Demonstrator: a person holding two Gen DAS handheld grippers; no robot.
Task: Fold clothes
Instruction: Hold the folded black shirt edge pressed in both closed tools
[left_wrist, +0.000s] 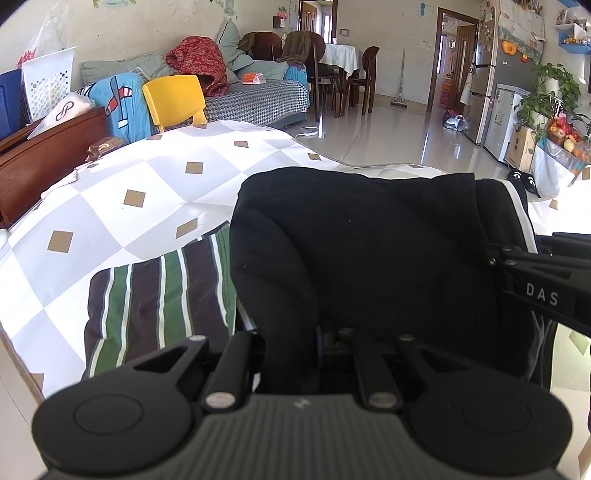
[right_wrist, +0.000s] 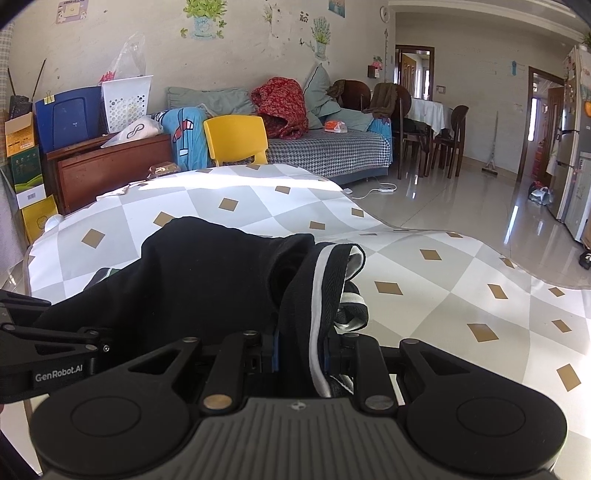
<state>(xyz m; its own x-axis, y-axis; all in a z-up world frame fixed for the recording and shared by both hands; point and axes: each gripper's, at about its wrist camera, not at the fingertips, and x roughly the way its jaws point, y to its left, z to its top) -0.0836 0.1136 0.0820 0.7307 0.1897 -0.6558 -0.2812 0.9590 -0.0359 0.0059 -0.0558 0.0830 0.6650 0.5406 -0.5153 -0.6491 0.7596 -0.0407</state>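
The black garment (left_wrist: 351, 251) hangs bunched between my two tongs above the checked surface (left_wrist: 110, 206), its near side over the striped folded cloth (left_wrist: 159, 295); I should keep both ends level and taut and lay the fold flat. My left tongs (left_wrist: 328, 354) are clamped shut on plain black cloth, my right tongs (right_wrist: 306, 350) pinch the white-trimmed edge (right_wrist: 317, 295). The pads themselves are buried in fabric, and I cannot tell what kind of garment it is.

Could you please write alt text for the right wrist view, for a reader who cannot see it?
The right gripper is shut on a black garment with white trim, held over a table with a grey-and-white diamond cloth. The left gripper enters at left; a yellow chair stands behind.
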